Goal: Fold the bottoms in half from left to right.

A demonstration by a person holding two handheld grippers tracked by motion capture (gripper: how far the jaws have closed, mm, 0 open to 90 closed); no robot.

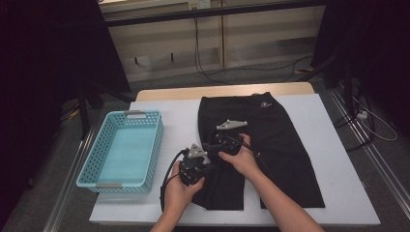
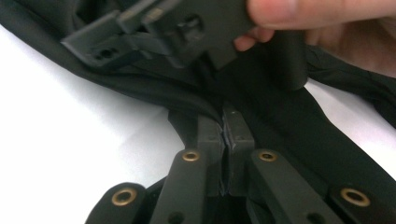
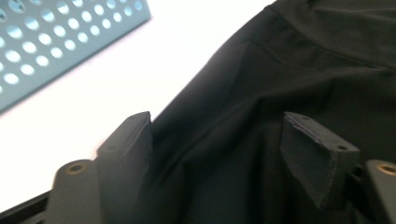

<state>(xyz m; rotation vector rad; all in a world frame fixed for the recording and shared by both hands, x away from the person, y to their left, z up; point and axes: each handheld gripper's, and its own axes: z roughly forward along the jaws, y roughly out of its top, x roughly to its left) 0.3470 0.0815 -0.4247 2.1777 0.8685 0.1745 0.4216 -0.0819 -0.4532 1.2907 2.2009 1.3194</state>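
Two hand-held grippers meet over black shorts (image 1: 270,145), which lie flat on a white table (image 1: 338,193), filling the centre and right of the high view. Lower centre, the left gripper (image 2: 227,135) has its jaws pressed together on a fold of the cloth. Just right of it, the right gripper (image 3: 219,154) has its jaws apart over the fabric, not pinching it. At left sits a teal basket (image 1: 109,130).

Left claw (image 2: 228,133) pinches black shorts (image 2: 299,135) beneath the right claw (image 2: 187,28).
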